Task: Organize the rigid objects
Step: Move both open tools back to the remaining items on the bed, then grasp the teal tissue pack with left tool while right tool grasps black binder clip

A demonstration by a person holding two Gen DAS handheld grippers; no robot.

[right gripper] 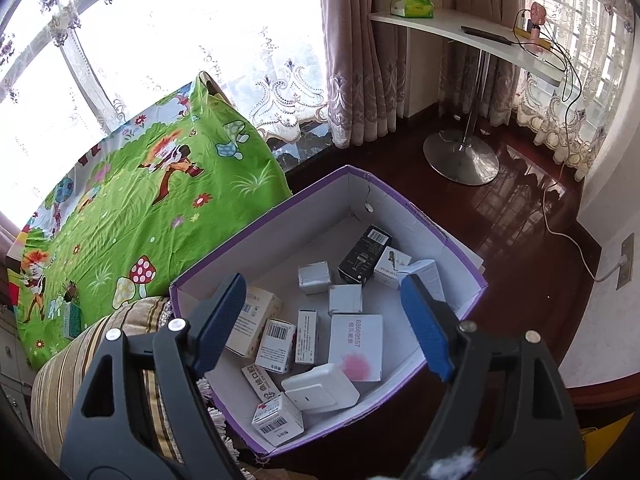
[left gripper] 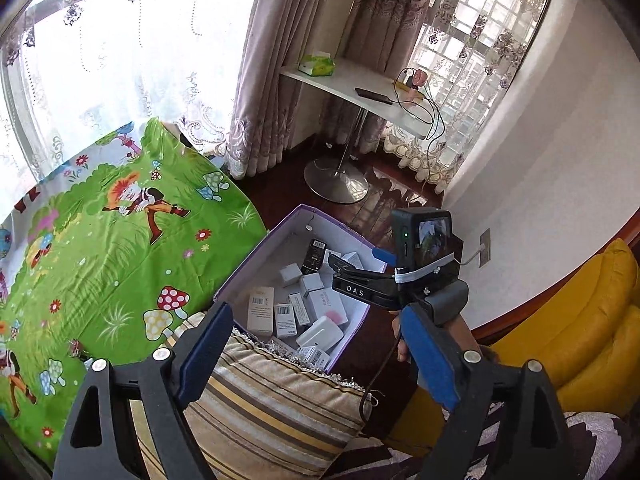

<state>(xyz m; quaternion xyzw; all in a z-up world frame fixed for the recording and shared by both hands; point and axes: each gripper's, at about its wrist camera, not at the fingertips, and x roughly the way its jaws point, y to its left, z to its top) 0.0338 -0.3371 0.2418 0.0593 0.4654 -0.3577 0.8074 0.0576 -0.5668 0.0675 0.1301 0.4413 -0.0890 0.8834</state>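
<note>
Both my grippers hang empty over the purple-edged cardboard box (right gripper: 444, 240) that takes the small rigid packages. The right gripper (right gripper: 324, 324) is spread wide with nothing between its blue pads (right gripper: 426, 328), pointed steeply down into the open box, so the cartons lie directly below and ahead of it: a white carton with a pink smudge (right gripper: 356, 346), a rounded white case (right gripper: 320, 390) just in front of it, a barcoded box (right gripper: 278, 420) near the closest wall, and a black carton (right gripper: 364, 254) toward the far corner. They sit loosely, some flat and some tipped against each other, which I judge is how dropped pieces settle rather than a neat pack. The left gripper (left gripper: 316, 356) is likewise released and holds nothing; it sits over the striped cushion (left gripper: 264, 396), with the box beyond and slightly to its right, near but not under it. From that side I can see my right hand (left gripper: 402, 344) gripping the other tool, whose camera body (left gripper: 426, 242) stands above the box's right edge. The box rests between the cushion and the dark wooden floor, beside the green cartoon-print cloth (right gripper: 132, 216), which shows no packages on the part in view except a small greenish box (right gripper: 72, 320) at its near edge, just beside the cushion. I judge that one the likely next piece to collect.
</note>
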